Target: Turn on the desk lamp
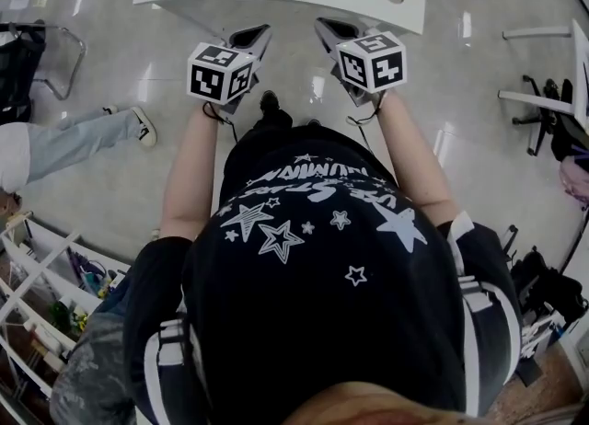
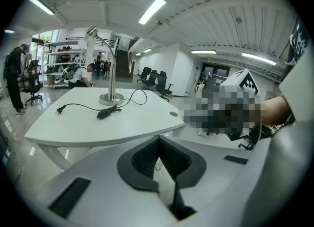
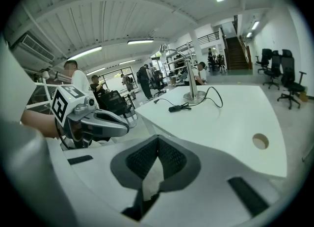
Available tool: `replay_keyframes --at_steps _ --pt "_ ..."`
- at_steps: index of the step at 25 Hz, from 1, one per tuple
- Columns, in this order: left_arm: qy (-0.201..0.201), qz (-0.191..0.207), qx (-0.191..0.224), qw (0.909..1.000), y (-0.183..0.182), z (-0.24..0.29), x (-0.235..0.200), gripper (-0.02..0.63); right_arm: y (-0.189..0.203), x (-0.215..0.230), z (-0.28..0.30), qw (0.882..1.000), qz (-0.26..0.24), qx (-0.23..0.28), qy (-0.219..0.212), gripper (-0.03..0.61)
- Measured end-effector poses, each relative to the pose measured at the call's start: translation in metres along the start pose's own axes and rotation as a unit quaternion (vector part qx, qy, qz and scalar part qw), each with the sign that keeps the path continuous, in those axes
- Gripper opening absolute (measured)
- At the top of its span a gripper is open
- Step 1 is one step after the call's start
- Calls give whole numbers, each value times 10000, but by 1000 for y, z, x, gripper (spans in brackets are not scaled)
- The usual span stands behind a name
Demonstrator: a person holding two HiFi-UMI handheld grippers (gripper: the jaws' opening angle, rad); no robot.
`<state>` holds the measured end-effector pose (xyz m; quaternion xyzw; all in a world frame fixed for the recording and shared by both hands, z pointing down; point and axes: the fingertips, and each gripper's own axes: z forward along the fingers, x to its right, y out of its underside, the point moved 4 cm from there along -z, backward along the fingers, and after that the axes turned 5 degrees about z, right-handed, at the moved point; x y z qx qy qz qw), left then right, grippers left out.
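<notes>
In the left gripper view, the plug [image 2: 60, 109] lies loose on the white table [image 2: 122, 127], at the left. Its cord [image 2: 81, 105] runs right to a black lump [image 2: 108, 113]. That lump may be the switch, but it is too small to tell. Just past it the lamp [image 2: 112, 73] stands up tall in the upper left of the frame, on the far side of the table. Its head bends over to the left.

The left gripper [image 2: 158, 138] sits low in the middle of that frame. Its jaws are pressed together with nothing in them. The right gripper [image 3: 157, 140] is the same: jaws together, nothing held. In the head view the person holds both side by side in front of the belly, tips aimed at the table. I think they are held low and empty like this because the lamp is well apart from them and no reach has begun.

At the right of the right gripper view is a round hole [image 3: 260, 141] in the table, maybe for a cord.
</notes>
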<state>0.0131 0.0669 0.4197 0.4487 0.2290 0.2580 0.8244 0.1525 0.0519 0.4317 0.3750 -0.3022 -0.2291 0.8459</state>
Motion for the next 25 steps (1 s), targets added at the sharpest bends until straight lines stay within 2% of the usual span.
replay_keyframes --at_steps 7,13,25 --pt "-184 -88 146 9997 4 -12 18 9 7 -6 -17 9998 -212 16 -67 5" --pt "-185 -141 315 9992 6 -22 40 10 17 -17 -33 9993 -346 36 -153 5" --pt "-530 -236 757 9954 5 -35 74 9 36 -20 -64 9988 -381 179 -234 5"
